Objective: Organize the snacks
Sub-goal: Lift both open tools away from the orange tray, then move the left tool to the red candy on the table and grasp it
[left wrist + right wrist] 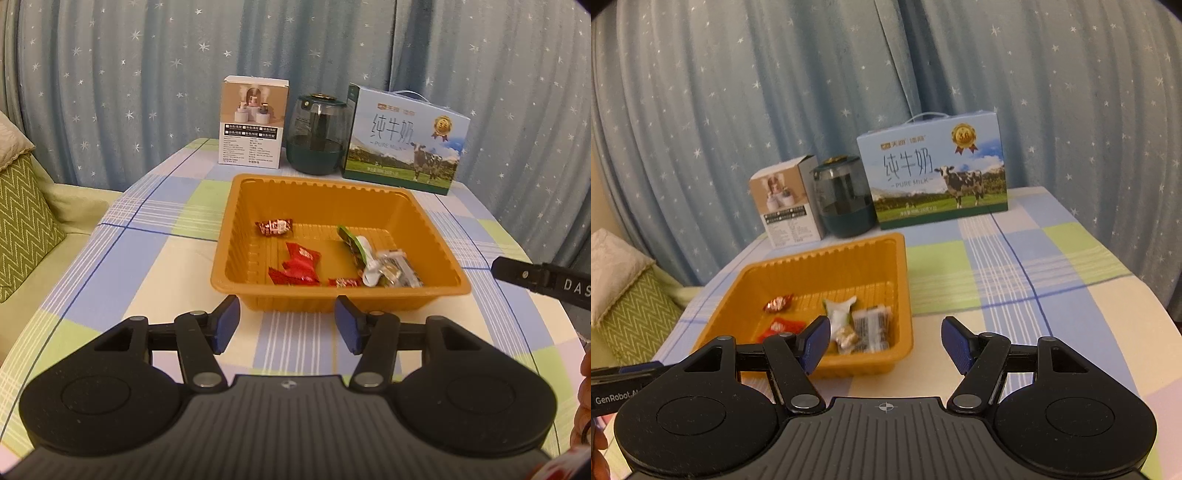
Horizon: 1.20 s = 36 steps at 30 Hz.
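Observation:
An orange plastic tray (436, 236) sits on the checked tablecloth and holds several wrapped snacks: a dark red candy (274, 227), red packets (300, 264), a small red piece (344, 282), a green-white pouch (356, 245) and a clear silvery pack (397, 273). My left gripper (287, 325) is open and empty just in front of the tray's near rim. My right gripper (884, 343) is open and empty at the tray's (901, 280) near right corner, above the cloth. The snacks (864, 325) show there too.
A white product box (251, 122), a dark green jar (317, 134) and a blue milk carton (406, 140) stand behind the tray. A star-patterned curtain hangs behind. A green zigzag cushion (26, 229) lies left. The other gripper's body (546, 280) enters at right.

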Available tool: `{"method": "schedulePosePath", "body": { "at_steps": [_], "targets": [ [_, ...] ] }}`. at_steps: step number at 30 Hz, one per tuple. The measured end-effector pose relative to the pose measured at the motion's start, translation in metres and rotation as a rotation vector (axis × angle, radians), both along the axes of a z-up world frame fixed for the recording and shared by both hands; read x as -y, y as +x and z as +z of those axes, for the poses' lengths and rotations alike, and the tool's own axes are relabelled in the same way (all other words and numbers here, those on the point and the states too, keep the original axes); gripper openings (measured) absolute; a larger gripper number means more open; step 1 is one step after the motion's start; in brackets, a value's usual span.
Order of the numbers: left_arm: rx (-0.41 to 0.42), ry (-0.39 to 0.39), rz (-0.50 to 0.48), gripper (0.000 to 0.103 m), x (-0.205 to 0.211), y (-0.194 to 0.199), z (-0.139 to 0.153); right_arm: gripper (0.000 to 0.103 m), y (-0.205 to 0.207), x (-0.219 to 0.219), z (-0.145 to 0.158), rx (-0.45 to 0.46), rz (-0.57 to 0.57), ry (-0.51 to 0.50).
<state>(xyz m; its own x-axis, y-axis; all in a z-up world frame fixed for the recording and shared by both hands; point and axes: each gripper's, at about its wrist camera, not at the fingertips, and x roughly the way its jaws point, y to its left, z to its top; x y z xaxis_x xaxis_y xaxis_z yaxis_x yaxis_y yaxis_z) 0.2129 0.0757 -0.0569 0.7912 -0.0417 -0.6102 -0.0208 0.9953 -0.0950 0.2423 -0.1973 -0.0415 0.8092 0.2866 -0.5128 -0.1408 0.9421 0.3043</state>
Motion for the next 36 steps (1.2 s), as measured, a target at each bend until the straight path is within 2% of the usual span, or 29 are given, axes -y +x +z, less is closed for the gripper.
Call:
{"method": "schedulePosePath", "body": {
  "at_steps": [18, 23, 27, 36],
  "targets": [
    [-0.084, 0.014, -0.11, 0.053, 0.04, -0.043, -0.039, 0.067, -0.055, 0.004, -0.039, -0.16, 0.004, -0.038],
    [-0.089, 0.009, -0.142, 0.053, 0.051, -0.041, -0.044, 0.067, -0.059, -0.002, -0.043, -0.164, 0.017, -0.078],
    [-0.092, -0.007, -0.149, 0.053, 0.054, -0.037, -0.046, 0.067, -0.056, 0.0, -0.045, -0.183, -0.03, -0.121],
    [-0.114, -0.018, -0.171, 0.053, 0.066, -0.027, -0.055, 0.067, -0.052, 0.005, -0.048, -0.213, -0.047, -0.088]
  ]
}}
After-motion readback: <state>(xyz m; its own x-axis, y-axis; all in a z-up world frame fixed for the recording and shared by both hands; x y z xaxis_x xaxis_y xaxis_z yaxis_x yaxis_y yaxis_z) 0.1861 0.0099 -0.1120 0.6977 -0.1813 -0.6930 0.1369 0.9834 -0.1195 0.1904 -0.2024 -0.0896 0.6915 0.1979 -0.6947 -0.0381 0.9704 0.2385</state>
